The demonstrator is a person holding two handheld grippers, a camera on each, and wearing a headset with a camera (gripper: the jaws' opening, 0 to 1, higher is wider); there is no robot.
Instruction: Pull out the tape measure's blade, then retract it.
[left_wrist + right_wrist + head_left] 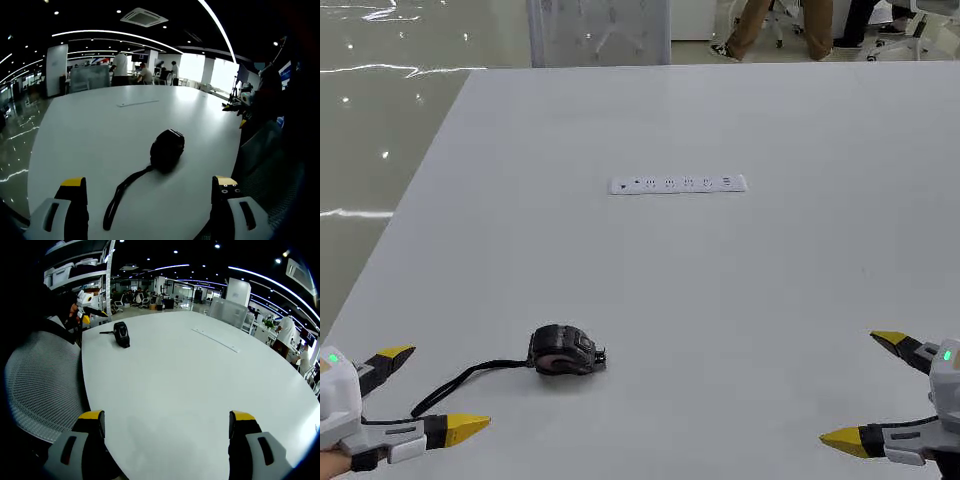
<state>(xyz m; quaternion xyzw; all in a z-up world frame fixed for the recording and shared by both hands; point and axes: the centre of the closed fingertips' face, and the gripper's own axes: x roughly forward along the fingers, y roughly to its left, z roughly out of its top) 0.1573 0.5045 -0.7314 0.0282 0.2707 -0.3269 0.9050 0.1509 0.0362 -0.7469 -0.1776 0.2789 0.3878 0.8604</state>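
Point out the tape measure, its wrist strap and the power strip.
tape measure [563, 350]: head view, on its black case.
wrist strap [460, 377]: head view, midway along the loop.
power strip [677, 184]: head view, middle of its face.

— Head view: can you read any lettering on the tape measure [565, 350]?
— No. Its black case gives you no legible brand or number, nor does it in the left gripper view.
— And the white power strip [677, 184] at mid-table?
— You see a row of small dark marks on its face, too small to read.
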